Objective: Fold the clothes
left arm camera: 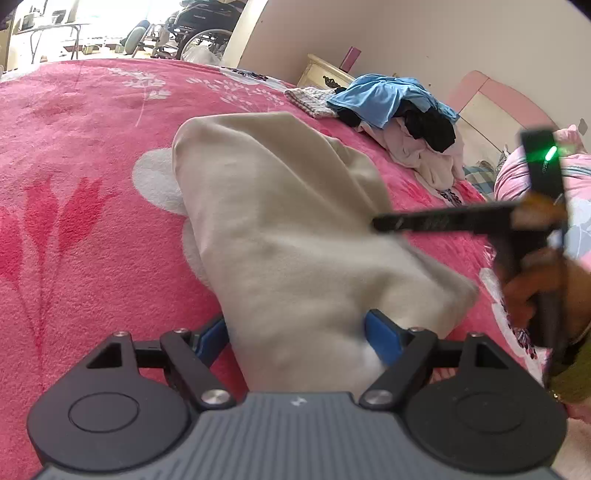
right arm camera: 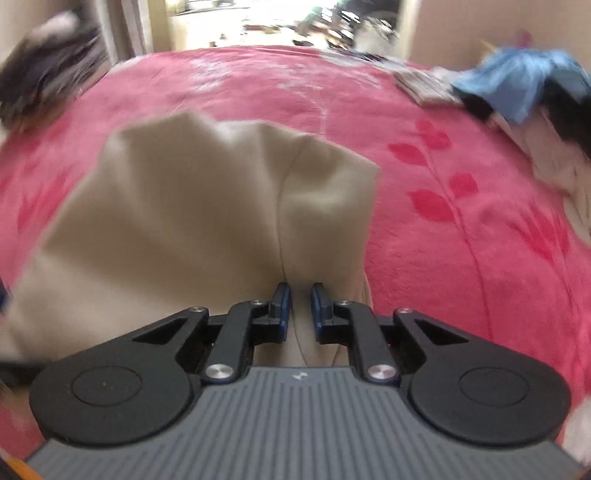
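Note:
A beige garment (left arm camera: pixel 280 221) lies lengthwise on the pink flowered bedspread (left arm camera: pixel 74 184). My left gripper (left arm camera: pixel 298 332) stands open and wide over its near end, and the cloth runs between the blue fingers (left arm camera: pixel 382 338). My right gripper (left arm camera: pixel 375 224) reaches in from the right, held by a hand (left arm camera: pixel 528 291), and pinches the garment's right edge. In the right wrist view the right gripper (right arm camera: pixel 300 299) is nearly closed on a raised fold of the beige garment (right arm camera: pixel 207 206). That view is blurred by motion.
A heap of blue, black and pale clothes (left arm camera: pixel 406 114) sits at the far right of the bed, with a small checked cloth (left arm camera: pixel 310 99) beside it. A cream nightstand (left arm camera: pixel 321 70) and a pink headboard (left arm camera: pixel 491 99) stand behind. A wheelchair (left arm camera: pixel 199 26) is beyond the bed.

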Demonstrator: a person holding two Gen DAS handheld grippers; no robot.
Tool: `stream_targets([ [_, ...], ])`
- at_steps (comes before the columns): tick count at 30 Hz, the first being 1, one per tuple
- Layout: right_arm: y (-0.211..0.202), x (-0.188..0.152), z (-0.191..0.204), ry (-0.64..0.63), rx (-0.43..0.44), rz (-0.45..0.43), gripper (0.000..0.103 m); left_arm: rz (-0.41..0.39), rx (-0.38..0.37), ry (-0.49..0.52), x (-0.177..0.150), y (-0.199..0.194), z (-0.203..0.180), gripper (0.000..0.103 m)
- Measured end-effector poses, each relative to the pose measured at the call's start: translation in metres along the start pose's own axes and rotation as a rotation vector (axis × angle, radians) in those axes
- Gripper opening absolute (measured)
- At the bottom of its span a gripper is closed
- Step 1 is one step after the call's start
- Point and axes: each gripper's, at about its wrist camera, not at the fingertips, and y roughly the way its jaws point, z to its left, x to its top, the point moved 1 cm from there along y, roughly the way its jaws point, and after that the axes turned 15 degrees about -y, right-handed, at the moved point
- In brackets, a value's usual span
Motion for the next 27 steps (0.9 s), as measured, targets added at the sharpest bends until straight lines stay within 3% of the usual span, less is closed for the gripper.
stream_targets([
  [4,-0.027,0.038,0.004,-0.035,-0.016,-0.114,0.011,-0.007,0.004,-0.011,-0.002,-0.001,0.000,0.081],
  [6,-0.019,0.057,0.004,-0.042,-0.004,-0.145,0.011,-0.010,0.007,-0.009,-0.003,-0.002,-0.001,0.081],
  [8,0.009,0.065,0.005,-0.082,-0.048,-0.115,0.009,-0.011,0.010,-0.010,-0.004,-0.003,-0.001,0.081],
  [11,0.069,0.043,-0.014,-0.045,-0.126,0.022,0.009,-0.017,0.008,-0.002,-0.004,-0.003,-0.002,0.081],
  [16,0.058,0.051,-0.019,-0.004,-0.150,0.026,0.009,-0.013,-0.002,-0.014,-0.004,-0.003,0.000,0.081],
  [19,0.021,0.071,-0.018,0.046,-0.125,-0.074,0.011,-0.014,-0.003,-0.018,-0.005,-0.003,0.001,0.081],
  [21,0.008,0.087,-0.010,0.048,-0.045,-0.160,0.011,-0.016,-0.003,-0.020,-0.006,-0.003,0.000,0.081],
  [25,0.052,0.098,0.003,0.009,0.001,-0.079,0.009,-0.020,-0.002,-0.018,-0.007,-0.003,-0.001,0.081],
  [27,0.092,0.082,-0.012,0.070,-0.021,0.008,0.000,-0.020,-0.004,-0.015,-0.006,-0.003,0.000,0.081],
])
